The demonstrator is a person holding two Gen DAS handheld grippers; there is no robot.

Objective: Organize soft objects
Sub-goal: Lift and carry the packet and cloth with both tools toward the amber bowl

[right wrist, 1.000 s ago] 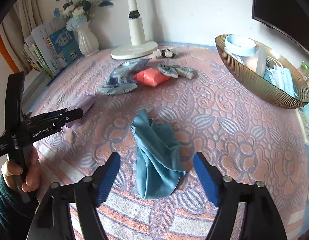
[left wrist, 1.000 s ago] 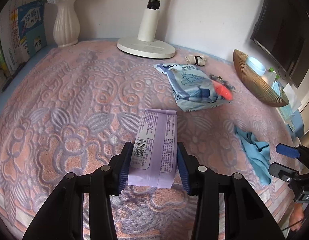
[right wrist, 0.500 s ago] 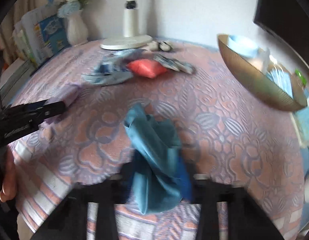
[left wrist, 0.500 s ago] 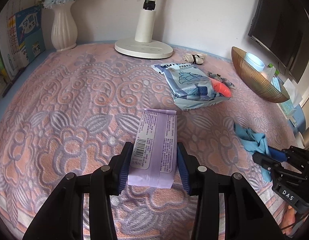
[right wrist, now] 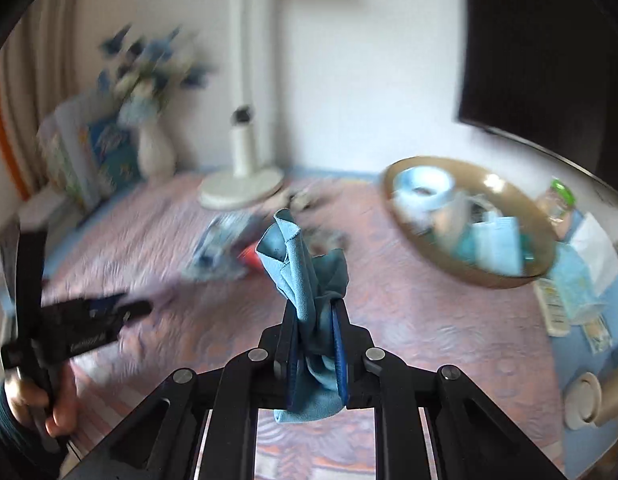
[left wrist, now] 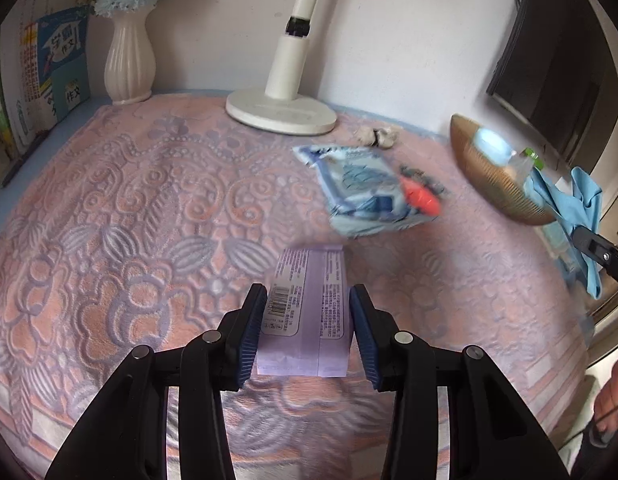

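Note:
My left gripper is shut on a purple tissue pack and holds it just above the patterned pink cloth. My right gripper is shut on a blue cloth and holds it lifted in the air; the cloth also shows at the right of the left wrist view. A blue-white plastic packet and a red soft object lie on the table beyond the purple pack.
A golden bowl holding a tape roll and masks sits at the right. A white lamp base, a white vase and books stand at the back. A dark monitor hangs at the right.
My right gripper closed on the blue cloth and lifted it off the table. My left gripper still holds the purple pack and has tilted slightly.

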